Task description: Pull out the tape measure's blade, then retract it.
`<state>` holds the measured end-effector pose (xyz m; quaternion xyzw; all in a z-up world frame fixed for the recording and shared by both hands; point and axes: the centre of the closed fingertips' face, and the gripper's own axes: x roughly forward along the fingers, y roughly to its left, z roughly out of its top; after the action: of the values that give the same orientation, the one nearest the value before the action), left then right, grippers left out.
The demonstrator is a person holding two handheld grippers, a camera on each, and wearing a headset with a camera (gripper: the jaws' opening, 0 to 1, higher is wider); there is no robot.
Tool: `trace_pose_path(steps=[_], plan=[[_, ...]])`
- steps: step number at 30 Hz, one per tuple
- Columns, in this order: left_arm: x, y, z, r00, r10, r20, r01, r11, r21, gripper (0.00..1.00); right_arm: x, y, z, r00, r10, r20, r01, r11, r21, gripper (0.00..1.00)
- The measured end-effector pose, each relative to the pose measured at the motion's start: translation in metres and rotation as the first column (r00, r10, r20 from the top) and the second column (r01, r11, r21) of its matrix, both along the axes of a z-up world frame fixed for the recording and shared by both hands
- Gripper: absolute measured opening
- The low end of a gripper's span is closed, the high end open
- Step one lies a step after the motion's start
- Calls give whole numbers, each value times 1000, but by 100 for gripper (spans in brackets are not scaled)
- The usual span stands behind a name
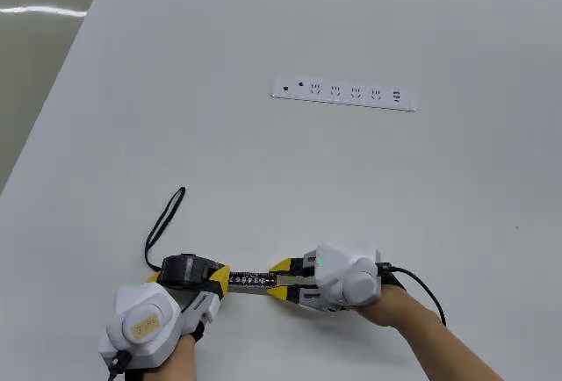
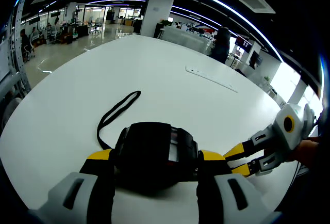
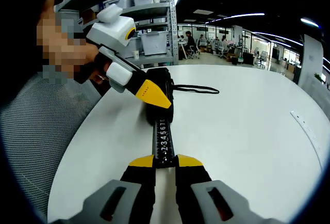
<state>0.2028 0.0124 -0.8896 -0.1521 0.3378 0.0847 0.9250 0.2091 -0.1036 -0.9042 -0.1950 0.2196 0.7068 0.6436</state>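
White table (image 1: 351, 179), near edge: left gripper (image 1: 189, 276) clamps the tape measure (image 2: 149, 146) case, right gripper (image 3: 165, 161) pinches the blade (image 3: 162, 136) (barely out); a slipped pinch could snap it back early.

blade (image 3: 163, 133) tip hidden between right gripper (image 3: 165, 161) jaws, forearm (image 1: 439, 346) cropped

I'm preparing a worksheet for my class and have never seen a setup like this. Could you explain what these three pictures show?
A person holds a two-jaw gripper in each hand. One picture looks down from a headset camera; the other two come from cameras riding on the grippers. The left gripper clamps a black tape measure; the right gripper pinches its blade, drawn out a short way. On the white table also lie the tape's black strap and a white power strip.
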Motion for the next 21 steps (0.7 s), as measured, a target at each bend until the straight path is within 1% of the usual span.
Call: trace_pose_path(steps=[12,21], plan=[[0,0,1,1000,1,1,-1,1000,-7,62,-1,7,0,1000,5,-4,-5,1000,5,12],[1,1,1,1000,3,1,-3,1000,-19,61,-2,16,1,1000,12,-4,-12,1000,13,12]])
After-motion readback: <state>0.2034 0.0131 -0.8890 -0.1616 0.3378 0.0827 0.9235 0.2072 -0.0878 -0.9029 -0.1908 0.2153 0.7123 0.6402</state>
